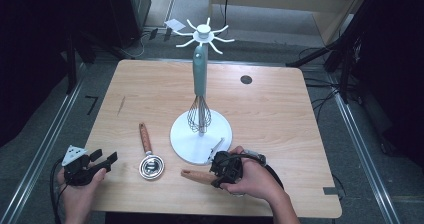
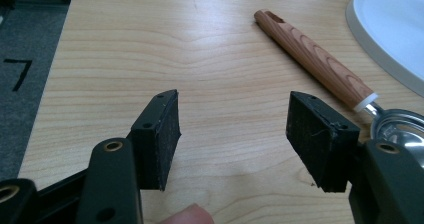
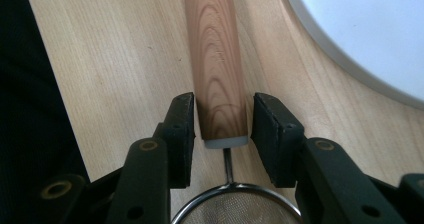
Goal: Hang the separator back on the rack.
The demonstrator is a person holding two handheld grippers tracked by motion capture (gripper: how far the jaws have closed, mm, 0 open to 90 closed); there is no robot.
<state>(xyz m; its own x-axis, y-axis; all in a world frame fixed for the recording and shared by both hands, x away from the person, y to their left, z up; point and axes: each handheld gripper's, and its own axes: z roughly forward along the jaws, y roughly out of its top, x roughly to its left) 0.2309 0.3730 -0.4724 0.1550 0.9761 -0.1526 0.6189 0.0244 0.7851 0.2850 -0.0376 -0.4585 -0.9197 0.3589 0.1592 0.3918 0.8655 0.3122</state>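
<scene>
At the near edge of the wooden table (image 1: 260,109), the right gripper (image 1: 225,168) straddles the wooden handle of a mesh strainer (image 3: 217,59) that lies flat just beside the white stand's base (image 1: 182,144); its pads flank the handle's lower end, and whether they press it cannot be told. Toward the near left corner, the left gripper (image 2: 235,134) holds its jaws released, nothing between them. A wooden-handled scoop (image 1: 149,156) lies between the two grippers. A teal whisk (image 1: 200,91) hangs on the stand.
</scene>
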